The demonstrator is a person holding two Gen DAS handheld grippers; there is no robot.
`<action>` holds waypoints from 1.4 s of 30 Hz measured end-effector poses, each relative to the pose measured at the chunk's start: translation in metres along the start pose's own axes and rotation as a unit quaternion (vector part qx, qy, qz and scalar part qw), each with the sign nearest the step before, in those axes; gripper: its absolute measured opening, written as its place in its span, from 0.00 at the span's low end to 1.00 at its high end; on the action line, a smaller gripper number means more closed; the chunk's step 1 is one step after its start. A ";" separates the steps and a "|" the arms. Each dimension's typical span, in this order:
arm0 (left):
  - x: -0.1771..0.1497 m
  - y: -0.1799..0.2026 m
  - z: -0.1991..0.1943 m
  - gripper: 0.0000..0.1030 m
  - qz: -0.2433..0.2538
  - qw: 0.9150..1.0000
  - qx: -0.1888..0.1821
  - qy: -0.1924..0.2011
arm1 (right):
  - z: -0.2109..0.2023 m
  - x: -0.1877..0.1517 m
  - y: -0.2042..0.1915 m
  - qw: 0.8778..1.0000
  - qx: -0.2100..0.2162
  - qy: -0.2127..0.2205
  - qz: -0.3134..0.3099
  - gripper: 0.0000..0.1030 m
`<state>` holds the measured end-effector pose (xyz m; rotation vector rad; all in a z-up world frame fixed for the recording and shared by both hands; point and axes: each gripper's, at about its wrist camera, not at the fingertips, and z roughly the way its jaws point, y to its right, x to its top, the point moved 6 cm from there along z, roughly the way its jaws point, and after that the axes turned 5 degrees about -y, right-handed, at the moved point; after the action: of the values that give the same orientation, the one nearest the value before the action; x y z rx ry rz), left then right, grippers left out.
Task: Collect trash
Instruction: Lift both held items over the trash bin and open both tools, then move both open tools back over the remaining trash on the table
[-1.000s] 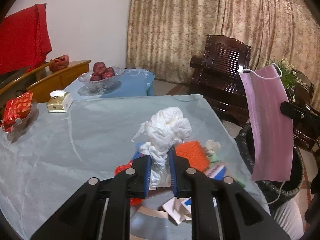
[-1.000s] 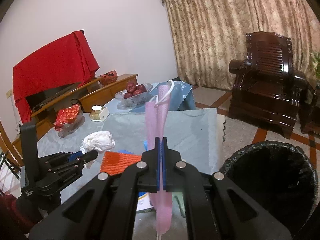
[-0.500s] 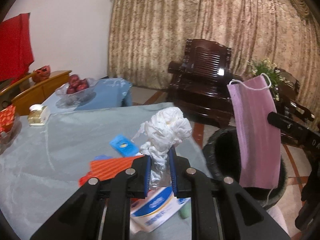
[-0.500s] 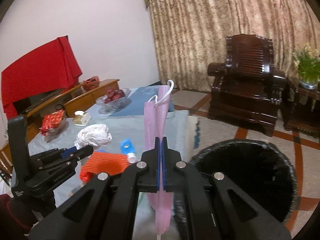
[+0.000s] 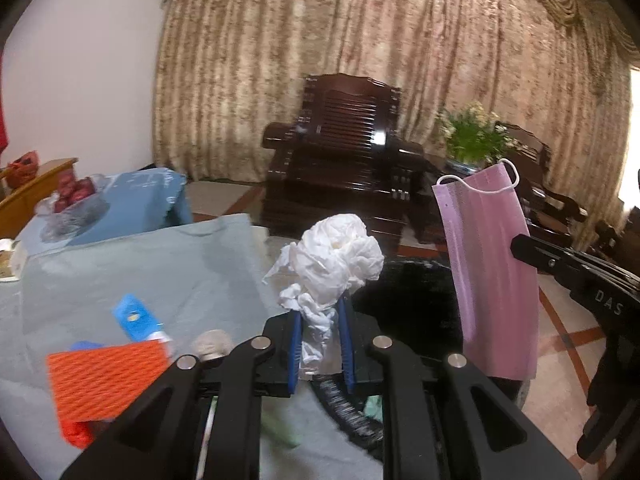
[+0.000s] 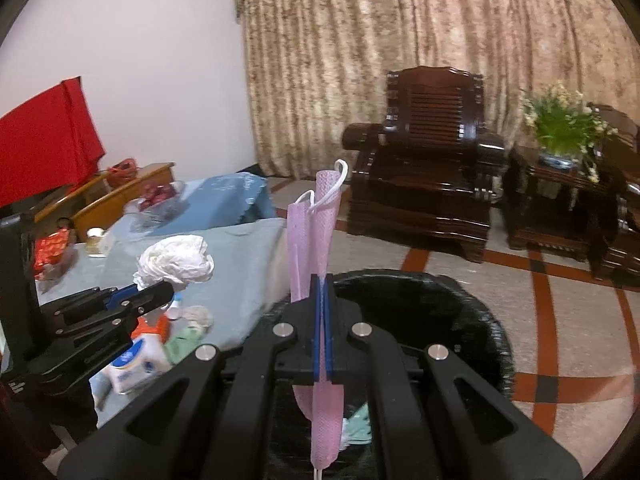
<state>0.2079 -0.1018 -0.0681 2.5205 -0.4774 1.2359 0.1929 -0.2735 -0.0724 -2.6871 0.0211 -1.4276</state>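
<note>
Both tongs have swung away from the counter [image 5: 132, 264] toward the black-lined trash bin [image 6: 472, 320] since the earlier frames; the bin now fills the lower middle of the right wrist view, and the armchair [image 5: 344, 152] has come to the centre of the left one.

The left tongs [image 5: 320, 340] are clenched on a crumpled white tissue wad [image 5: 336, 260], which stands up out of the blue pads over the bin's near rim. The right tongs [image 6: 322, 320] are pinched tight on a pink face mask [image 6: 316, 232], held edge-on and hanging above the bin's open mouth, its ear loops curling at the top.

By the look of it, the task is midway. Two pieces are carried to the bin but neither is dropped yet. Some pale green and white scraps already lie inside the bin, low in the right wrist view. Left on the counter are an orange mesh piece [image 5: 104, 384], a blue packet [image 5: 136, 316], a small beige lump [image 5: 212, 344], a white-and-blue pack [image 6: 136, 356] and a greenish scrap beside it.

Much of the bin's interior is black and unreadable, and the tongs' bodies cover the nearest stretch of counter. The left view is blurred, so the small items there are hard to name.
</note>
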 end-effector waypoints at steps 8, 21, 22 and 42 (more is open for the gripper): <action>-0.002 0.045 0.046 0.16 0.022 0.999 -0.035 -0.023 | 0.016 -0.017 0.048 0.999 -0.039 -0.014 0.021 0.01; -0.012 0.087 0.092 0.56 0.042 0.995 -0.075 -0.056 | 0.043 -0.056 0.096 0.994 -0.073 -0.056 0.063 0.21; -0.013 0.087 0.090 0.60 0.042 0.995 -0.076 -0.056 | 0.043 -0.058 0.097 0.994 -0.075 -0.056 0.065 0.29; -0.018 -0.025 -0.013 0.94 -0.013 0.999 0.036 -0.002 | 0.011 -0.048 0.006 0.998 -0.021 -0.006 0.057 0.94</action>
<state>0.1991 -0.0714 -0.0778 2.5814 -0.4069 1.2595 0.1747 -0.2754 -0.1188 -2.6784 0.2029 -1.3939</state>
